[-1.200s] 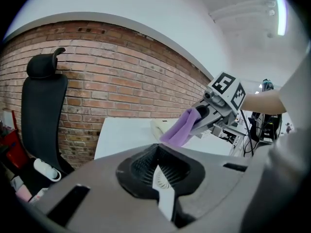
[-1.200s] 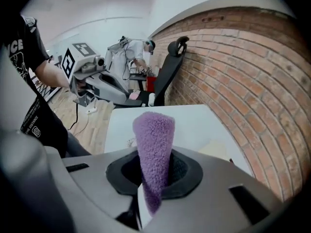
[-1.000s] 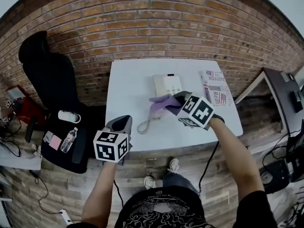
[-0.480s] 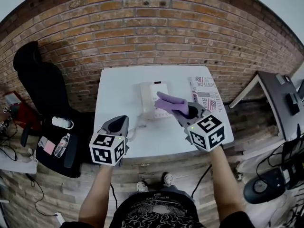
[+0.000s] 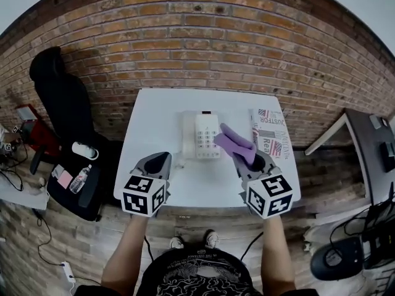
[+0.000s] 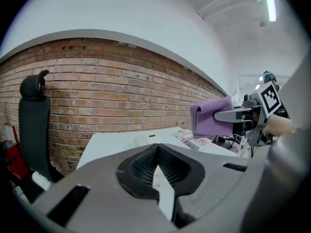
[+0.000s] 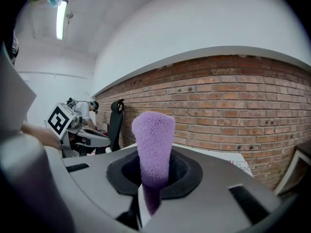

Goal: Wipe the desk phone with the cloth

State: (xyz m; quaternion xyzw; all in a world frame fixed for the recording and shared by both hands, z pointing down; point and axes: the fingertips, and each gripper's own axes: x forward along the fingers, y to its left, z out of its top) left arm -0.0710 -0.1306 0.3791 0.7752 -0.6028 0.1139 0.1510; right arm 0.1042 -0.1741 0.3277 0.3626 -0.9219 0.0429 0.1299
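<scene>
One end of the fleecy purple cloth (image 5: 233, 143), likely soft and light, is clamped by fingers of the right gripper (image 5: 247, 159); those of the left gripper (image 5: 158, 161) meet, empty.

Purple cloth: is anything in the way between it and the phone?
No, nothing visible blocks it. The purple cloth, pinched in the right gripper, hangs in the air just right of the desk phone. The newspaper lies farther right on the table, out of the way.
</scene>
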